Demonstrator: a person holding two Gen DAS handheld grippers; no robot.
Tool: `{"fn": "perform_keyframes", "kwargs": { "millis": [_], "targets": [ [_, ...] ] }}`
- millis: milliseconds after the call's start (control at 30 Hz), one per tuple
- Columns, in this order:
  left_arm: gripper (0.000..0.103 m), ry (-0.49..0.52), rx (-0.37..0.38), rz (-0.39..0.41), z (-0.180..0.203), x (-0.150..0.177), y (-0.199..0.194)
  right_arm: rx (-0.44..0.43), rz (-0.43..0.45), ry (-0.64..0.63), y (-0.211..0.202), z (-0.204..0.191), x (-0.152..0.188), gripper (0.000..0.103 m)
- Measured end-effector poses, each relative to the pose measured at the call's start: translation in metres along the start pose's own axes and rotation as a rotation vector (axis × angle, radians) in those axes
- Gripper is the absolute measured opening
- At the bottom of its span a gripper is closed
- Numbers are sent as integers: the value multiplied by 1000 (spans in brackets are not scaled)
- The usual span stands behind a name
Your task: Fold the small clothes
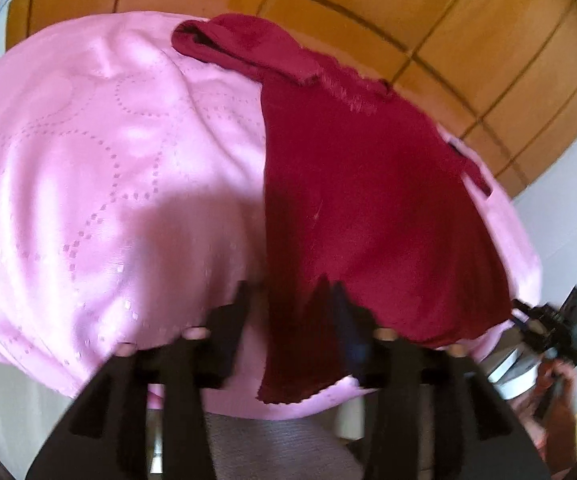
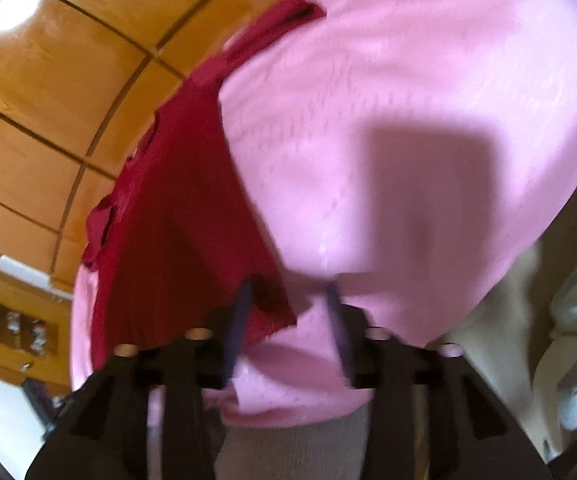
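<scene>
A dark red garment [image 1: 352,184] lay spread on a pink-covered bench [image 1: 100,168], both grippers released.

The pink cover [image 2: 408,80] was quilted with dotted stitching and lightly rumpled; beyond the bench ran a wall of orange-brown wooden panels [image 1: 428,4]. The garment lay flat along the cover's edge nearest that wall, one sleeve folded across its top. The left gripper [image 1: 288,292] stood with jaws apart over the garment's hem, the right gripper [image 2: 288,292] likewise at the hem's corner, neither visibly clamping cloth.
</scene>
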State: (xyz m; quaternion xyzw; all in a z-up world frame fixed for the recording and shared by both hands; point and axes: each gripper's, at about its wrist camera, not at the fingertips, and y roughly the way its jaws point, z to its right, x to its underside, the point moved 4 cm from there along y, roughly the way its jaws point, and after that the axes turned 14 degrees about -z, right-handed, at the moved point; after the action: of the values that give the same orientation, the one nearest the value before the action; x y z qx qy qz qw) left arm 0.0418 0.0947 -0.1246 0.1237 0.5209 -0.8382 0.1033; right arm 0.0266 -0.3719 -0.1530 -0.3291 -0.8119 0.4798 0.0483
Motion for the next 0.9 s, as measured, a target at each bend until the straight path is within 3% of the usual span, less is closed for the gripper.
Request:
{"fn": "perform_keyframes", "kwargs": {
  "millis": [33, 133, 167, 267, 433, 533, 667, 900],
  "targets": [
    [60, -17, 3, 22, -2, -2, -7, 17, 31, -17, -6, -3, -2, 43],
    [70, -36, -38, 102, -3, -13, -25, 109, 142, -80, -24, -18, -13, 43],
    [78, -37, -49, 122, -3, -17, -27, 121, 164, -93, -27, -23, -16, 43],
    [83, -38, -72, 156, 3, -38, -25, 111, 200, -158, -29, -47, -26, 43],
    [86, -69, -66, 143, 19, -82, 4, 36, 125, -276, 6, -102, -38, 43],
    [89, -96, -117, 153, 26, -112, 23, 20, 59, -369, 39, -139, -40, 64],
    [90, -134, -190, 199, 17, -143, 38, -30, -24, -451, 78, -181, -44, 65],
    [90, -231, -285, 216, -13, -185, 64, -151, -138, -487, 138, -250, -68, 65]
  ]
}}
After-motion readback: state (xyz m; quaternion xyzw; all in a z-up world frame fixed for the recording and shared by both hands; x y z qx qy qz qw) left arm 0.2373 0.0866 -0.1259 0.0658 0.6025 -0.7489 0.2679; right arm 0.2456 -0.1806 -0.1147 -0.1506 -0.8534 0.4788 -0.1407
